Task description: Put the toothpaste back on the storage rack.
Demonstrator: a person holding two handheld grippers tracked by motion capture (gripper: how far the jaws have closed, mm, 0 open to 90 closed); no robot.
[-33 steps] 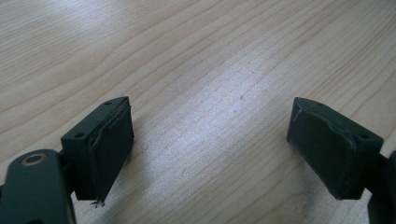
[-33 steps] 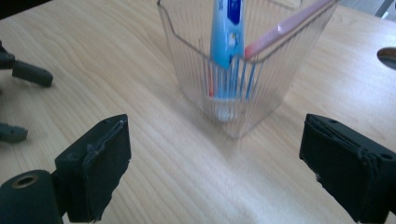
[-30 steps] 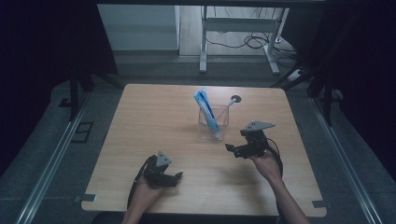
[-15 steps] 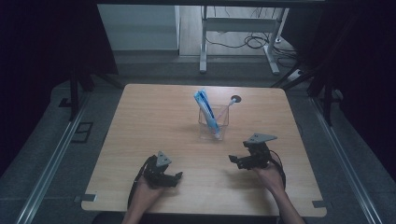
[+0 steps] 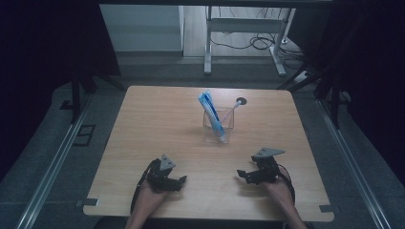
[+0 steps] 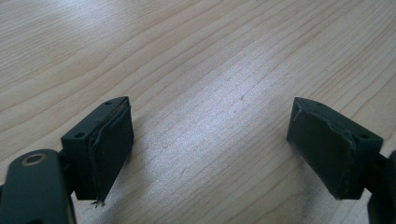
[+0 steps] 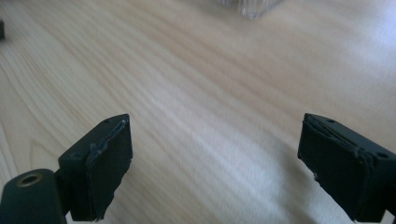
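Two grippers, left and right, rest wide-jawed and empty near a clear cup holding blue toothbrushes.

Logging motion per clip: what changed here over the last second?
The right gripper drew back from beside the clear cup toward the table's near edge and sank low over the wood, jaws open and empty. The left gripper, the cup and the blue tube in it stayed put.

Dim high view – bright, softly blurred close-ups, pale glare.
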